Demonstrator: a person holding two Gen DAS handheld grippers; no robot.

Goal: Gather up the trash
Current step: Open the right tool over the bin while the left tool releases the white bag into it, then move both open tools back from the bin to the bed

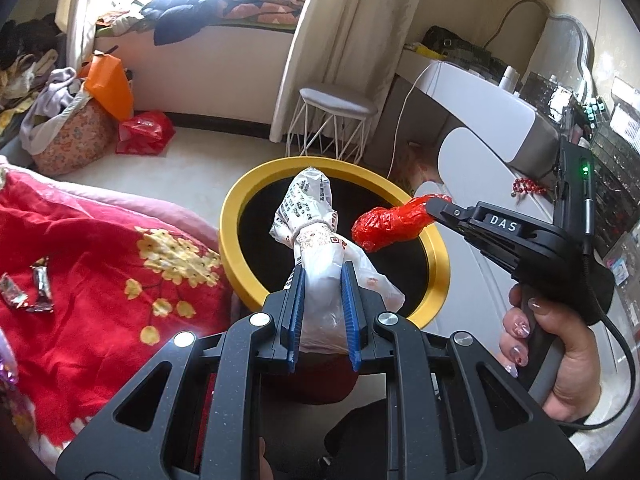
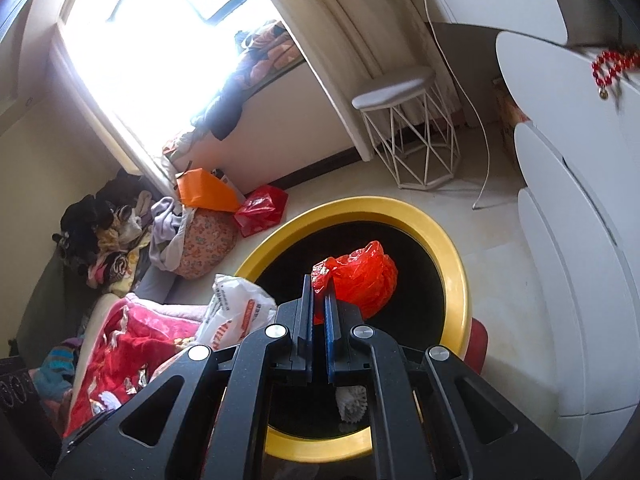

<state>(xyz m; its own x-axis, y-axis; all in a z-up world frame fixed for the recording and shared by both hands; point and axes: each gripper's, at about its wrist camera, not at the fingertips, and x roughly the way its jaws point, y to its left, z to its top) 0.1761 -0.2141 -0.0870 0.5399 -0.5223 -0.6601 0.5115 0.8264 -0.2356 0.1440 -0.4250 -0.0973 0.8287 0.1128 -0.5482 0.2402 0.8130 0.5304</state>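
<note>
- My left tongs (image 1: 323, 276) are clamped on a crumpled white printed plastic bag (image 1: 310, 216), its blue fingers (image 1: 297, 312) squeezing the bag's lower part so the bundle sticks out forward over the bin.
- That bag is cinched round the middle by a thin band, which I judge keeps it compact enough to drop in one piece.
- My right tongs (image 2: 319, 280) are pinched nearly shut on a crumpled red plastic bag (image 2: 360, 276), gripping only an edge so the bulk hangs free beyond the tips.
- Both bags sit above the dark mouth of the round yellow-rimmed trash bin (image 1: 230, 216), neither touching the rim as far as I can tell.
- I hold them there because letting go should send each straight into the bin; the red one is nearer the far-right rim and could catch it.
- Shiny candy wrappers (image 1: 28, 292) lie on the red floral blanket (image 1: 100, 280), which I take as trash not yet collected.
</note>
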